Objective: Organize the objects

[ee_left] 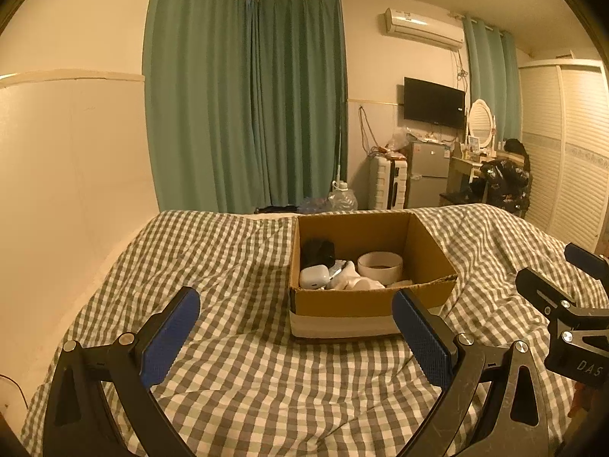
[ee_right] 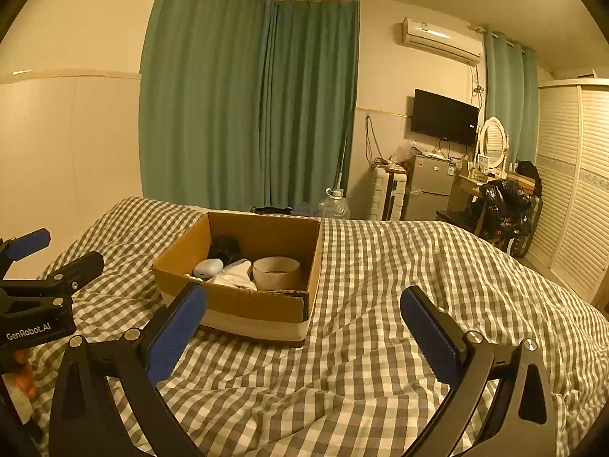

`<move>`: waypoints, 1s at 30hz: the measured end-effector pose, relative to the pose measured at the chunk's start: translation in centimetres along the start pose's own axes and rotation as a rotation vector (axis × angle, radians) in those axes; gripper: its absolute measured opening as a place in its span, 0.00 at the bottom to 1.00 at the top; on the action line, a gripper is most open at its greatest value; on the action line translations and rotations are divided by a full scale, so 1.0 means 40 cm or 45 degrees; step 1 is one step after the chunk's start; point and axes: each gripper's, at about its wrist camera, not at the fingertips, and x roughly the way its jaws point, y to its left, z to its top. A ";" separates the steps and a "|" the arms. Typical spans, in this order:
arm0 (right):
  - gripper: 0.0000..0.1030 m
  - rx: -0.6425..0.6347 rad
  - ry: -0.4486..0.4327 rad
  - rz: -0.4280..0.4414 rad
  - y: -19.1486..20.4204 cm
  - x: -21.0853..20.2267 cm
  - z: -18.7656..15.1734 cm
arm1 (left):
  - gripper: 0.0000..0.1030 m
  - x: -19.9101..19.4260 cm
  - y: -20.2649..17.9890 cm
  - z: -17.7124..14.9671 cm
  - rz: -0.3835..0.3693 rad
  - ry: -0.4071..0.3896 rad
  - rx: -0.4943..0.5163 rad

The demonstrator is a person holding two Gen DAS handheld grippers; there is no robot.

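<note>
I am holding both claws, left claw (ee_left: 295,327) and right claw (ee_right: 302,327), wide apart and empty above the bed (ee_left: 236,373), judging everything already boxed (ee_left: 361,304), so backing off without bumping cardboard

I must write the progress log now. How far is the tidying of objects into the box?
Apparently done: the brown cardboard box on the checked bedspread holds a white earbud case, a white tape roll and a black item. In hand: nothing; left hand-held gripper and right hand-held gripper are open, empty. Left: no loose objects visible on the bedspread.
</note>
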 end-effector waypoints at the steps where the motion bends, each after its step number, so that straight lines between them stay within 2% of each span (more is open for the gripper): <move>1: 0.99 0.000 -0.001 -0.001 0.000 0.000 0.000 | 1.00 0.000 0.000 -0.001 -0.001 0.000 -0.001; 30: 0.99 -0.001 -0.001 0.003 -0.002 -0.004 -0.003 | 1.00 -0.001 -0.006 -0.006 -0.004 0.007 0.007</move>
